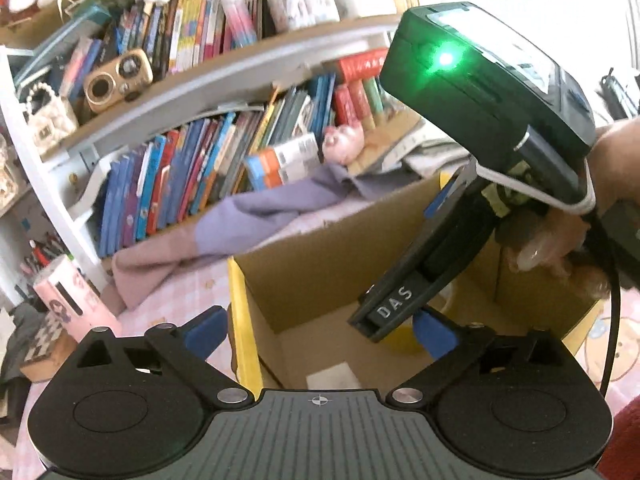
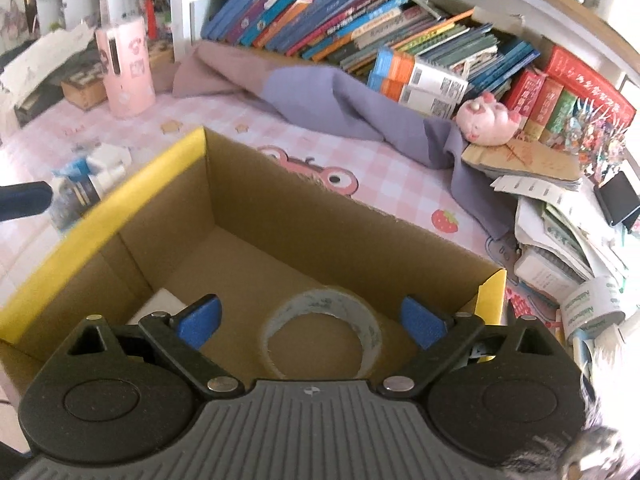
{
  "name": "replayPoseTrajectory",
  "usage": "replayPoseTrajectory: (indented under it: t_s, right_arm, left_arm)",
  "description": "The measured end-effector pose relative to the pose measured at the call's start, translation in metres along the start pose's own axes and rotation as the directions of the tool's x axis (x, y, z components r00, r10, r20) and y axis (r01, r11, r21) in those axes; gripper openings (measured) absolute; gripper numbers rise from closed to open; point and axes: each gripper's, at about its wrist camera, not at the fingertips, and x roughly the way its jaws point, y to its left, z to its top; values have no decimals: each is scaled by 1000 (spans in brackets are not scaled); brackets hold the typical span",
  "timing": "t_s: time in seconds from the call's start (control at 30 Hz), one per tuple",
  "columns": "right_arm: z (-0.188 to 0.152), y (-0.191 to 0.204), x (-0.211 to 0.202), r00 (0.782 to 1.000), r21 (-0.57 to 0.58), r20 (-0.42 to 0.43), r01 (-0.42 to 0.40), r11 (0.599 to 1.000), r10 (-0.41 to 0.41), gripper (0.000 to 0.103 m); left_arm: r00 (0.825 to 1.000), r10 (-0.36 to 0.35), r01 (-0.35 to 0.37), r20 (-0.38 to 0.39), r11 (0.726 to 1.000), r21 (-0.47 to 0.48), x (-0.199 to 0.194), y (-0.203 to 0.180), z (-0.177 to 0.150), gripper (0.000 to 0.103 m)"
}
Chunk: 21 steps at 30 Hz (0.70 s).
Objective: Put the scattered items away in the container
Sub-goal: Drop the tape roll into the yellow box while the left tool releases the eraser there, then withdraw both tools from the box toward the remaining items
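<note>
Hovering over an open cardboard box (image 2: 256,248), right gripper (image 2: 318,322) spread wide above a tape roll (image 2: 320,300) on the box floor, left gripper (image 1: 320,334) also spread, holding nothing.

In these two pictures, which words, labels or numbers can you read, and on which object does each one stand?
"DAS": raised letters on a finger of the right gripper, seen in the left wrist view over the cardboard box.
Book spines: printed titles, too blurred to read.
Red books: characters, not legible.
Printed roll: green lettering, too blurred.
Pink cylinder: pictures only, no readable text.
</note>
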Motion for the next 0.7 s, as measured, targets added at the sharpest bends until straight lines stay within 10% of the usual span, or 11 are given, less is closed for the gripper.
replayPoseTrajectory:
  t_s: [0.7]
  right_arm:
    - [-33,81,-115,921,338,295,149,929,-255,98]
  left_arm:
    - [983,-59,86,175,985,-150,-108,95,-49,101]
